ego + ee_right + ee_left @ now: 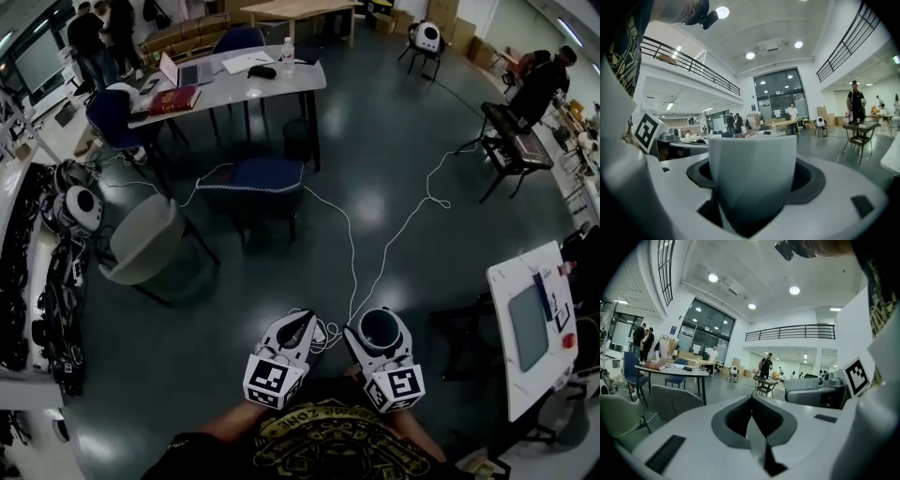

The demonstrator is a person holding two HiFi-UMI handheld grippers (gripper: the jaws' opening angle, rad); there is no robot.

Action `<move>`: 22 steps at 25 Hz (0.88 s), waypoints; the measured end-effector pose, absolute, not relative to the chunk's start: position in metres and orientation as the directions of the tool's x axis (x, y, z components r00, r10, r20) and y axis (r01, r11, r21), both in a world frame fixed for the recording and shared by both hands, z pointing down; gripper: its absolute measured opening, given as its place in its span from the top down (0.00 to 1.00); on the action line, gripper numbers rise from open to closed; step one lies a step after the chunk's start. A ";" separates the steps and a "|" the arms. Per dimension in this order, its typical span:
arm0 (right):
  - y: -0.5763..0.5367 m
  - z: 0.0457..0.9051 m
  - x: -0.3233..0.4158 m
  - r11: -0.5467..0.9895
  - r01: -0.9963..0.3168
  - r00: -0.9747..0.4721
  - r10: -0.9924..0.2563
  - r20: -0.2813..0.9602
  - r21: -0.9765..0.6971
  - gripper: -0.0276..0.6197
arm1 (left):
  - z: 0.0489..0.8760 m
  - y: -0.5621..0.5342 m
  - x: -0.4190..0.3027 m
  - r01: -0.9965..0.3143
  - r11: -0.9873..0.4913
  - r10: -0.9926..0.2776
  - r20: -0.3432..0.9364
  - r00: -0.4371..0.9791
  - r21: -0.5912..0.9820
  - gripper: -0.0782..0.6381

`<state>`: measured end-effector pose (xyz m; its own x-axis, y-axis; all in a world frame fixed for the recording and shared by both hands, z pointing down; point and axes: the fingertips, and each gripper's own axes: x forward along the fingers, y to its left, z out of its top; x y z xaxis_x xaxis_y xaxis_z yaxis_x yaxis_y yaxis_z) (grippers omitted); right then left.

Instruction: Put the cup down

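A: R gripper (753,157) jaws?
B: Clamped on the cup (752,180), one pad on each side of its pale wall. Cup upright, mouth up, dark inside in the head view.
A: L gripper (751,401)?
B: Jaws pressed together, pads meeting in a thin line, nothing btwn them.
A: Where's the cup in the room?
B: Held in the air, low ctr-right of the head view, just in front of the person's dark printed shirt (323,450). Under it only glossy dark floor (394,169); it rests on no surface. Both grippers side by side, near but apart, pointing away from the body.
A: Surroundings?
B: White cable (352,253) snakes over the floor from near the grippers. Beyond: blue chair (265,183), grey chair (145,242) to its left, then a white table (300,80) w/ red book (173,100) and laptop (187,73). A white desk (511,384) at the right edge. People stand far off, top left and top right.
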<state>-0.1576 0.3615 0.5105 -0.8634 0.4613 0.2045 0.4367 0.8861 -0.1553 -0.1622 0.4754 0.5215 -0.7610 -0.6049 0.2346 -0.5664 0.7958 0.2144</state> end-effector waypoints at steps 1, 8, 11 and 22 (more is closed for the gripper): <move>0.352 0.509 -0.157 0.894 0.421 -0.872 0.445 0.203 -0.151 0.37 | 0.521 0.466 -0.164 -0.580 0.786 -0.617 0.234 -0.751 0.213 0.88; 0.296 0.509 -0.152 0.928 0.335 -0.912 0.363 0.189 -0.164 0.37 | 0.515 0.409 -0.172 -0.652 0.727 -0.687 0.232 -0.689 0.214 0.88; 0.277 0.505 -0.150 0.940 0.303 -0.926 0.329 0.184 -0.155 0.37 | 0.513 0.388 -0.173 -0.683 0.699 -0.715 0.233 -0.659 0.211 0.88; 0.198 0.505 -0.137 0.965 0.211 -0.959 0.236 0.157 -0.158 0.37 | 0.504 0.302 -0.177 -0.761 0.622 -0.779 0.236 -0.580 0.184 0.88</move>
<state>-0.1368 0.1978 0.5053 -0.9591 0.2357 0.1570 0.2112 0.9646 -0.1582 -0.1771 0.3020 0.5044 -0.5804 -0.7794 0.2359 -0.7608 0.6223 0.1842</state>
